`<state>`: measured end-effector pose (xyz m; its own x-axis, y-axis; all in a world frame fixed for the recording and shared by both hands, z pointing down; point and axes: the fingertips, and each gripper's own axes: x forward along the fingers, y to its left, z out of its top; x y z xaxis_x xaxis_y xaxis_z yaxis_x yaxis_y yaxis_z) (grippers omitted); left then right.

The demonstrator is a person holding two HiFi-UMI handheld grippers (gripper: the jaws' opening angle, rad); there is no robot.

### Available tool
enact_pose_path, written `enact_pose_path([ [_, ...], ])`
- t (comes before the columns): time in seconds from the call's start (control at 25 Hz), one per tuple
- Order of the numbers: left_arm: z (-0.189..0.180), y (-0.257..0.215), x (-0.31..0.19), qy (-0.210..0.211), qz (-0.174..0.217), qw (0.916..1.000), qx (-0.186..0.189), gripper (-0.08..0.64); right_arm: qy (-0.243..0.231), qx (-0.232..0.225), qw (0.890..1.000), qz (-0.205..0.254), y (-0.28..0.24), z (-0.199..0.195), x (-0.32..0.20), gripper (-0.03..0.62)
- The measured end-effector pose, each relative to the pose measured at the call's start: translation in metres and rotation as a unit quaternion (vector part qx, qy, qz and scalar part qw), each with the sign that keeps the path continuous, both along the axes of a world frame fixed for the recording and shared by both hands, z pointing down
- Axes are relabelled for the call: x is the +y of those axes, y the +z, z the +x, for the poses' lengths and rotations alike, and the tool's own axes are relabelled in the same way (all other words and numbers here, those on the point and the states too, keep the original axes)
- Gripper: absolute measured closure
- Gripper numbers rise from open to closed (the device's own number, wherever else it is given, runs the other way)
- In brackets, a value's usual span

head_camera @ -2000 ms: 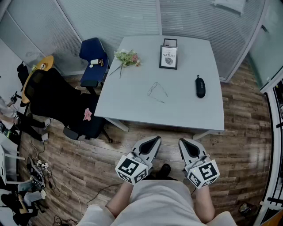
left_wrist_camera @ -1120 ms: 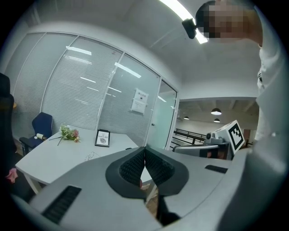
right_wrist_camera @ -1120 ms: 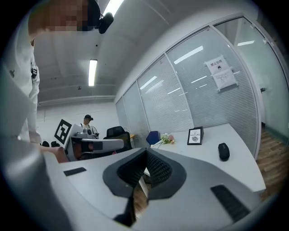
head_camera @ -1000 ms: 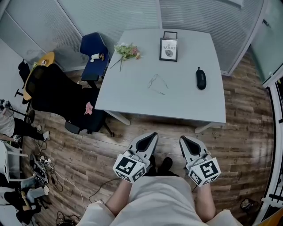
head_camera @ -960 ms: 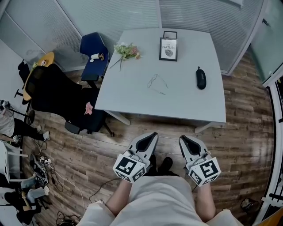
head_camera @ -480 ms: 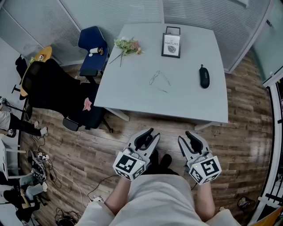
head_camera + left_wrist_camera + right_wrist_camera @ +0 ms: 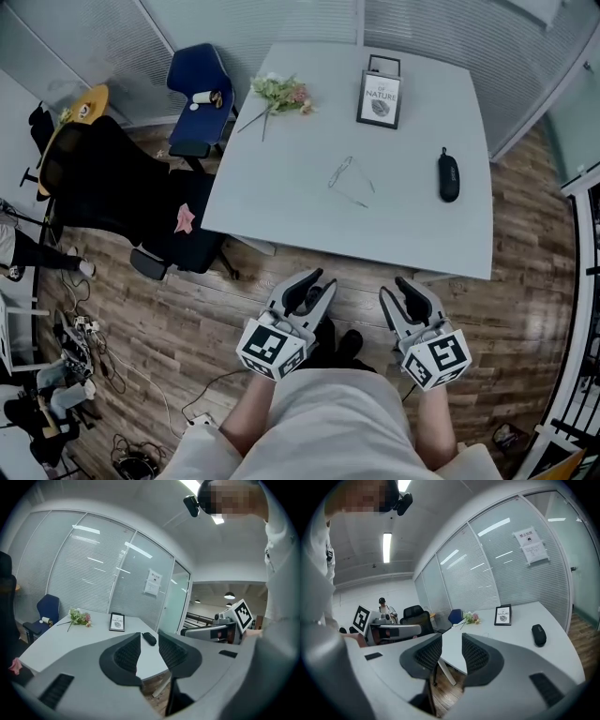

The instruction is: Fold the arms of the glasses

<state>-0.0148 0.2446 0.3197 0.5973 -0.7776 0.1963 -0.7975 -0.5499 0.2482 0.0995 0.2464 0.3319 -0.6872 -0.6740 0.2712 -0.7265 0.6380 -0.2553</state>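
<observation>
The thin wire-framed glasses (image 7: 349,180) lie with their arms spread near the middle of the grey table (image 7: 281,197). Both grippers hang well short of the table, above the wooden floor, in front of the person's body. In the head view my left gripper (image 7: 317,282) is open with nothing between its jaws. My right gripper (image 7: 406,285) is open and empty too. The left gripper view looks along the open left gripper (image 7: 149,635) toward the table. The right gripper view shows the open right gripper (image 7: 451,638) the same way.
On the table are a black glasses case (image 7: 449,175), a framed picture (image 7: 380,100) and a sprig of flowers (image 7: 281,94). A blue chair (image 7: 197,80) and a black office chair (image 7: 103,187) stand to the table's left. Glass partitions enclose the far side.
Both grippers, shut a second ago, now stand open. They have crept a little forward toward the table, and the table has slid slightly right in the head view.
</observation>
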Motion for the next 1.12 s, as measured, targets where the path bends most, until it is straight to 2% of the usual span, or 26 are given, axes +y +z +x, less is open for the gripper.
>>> enact_pose_path([
  [0.48, -0.037, -0.006, -0.083, 0.006, 0.002, 0.9999, 0.013, 0.434, -0.008, 0.008, 1.0, 0.0, -0.009, -0.046, -0.086, 0.455],
  [0.68, -0.055, -0.006, -0.11, 0.018, 0.005, 0.9998, 0.009, 0.434, 0.006, -0.004, 1.0, -0.005, -0.014, -0.063, -0.115, 0.455],
  [1.12, -0.096, -0.003, -0.157, 0.04, 0.01, 0.999, 0.018, 0.434, 0.031, 0.012, 0.999, 0.0, -0.013, -0.098, -0.16, 0.455],
])
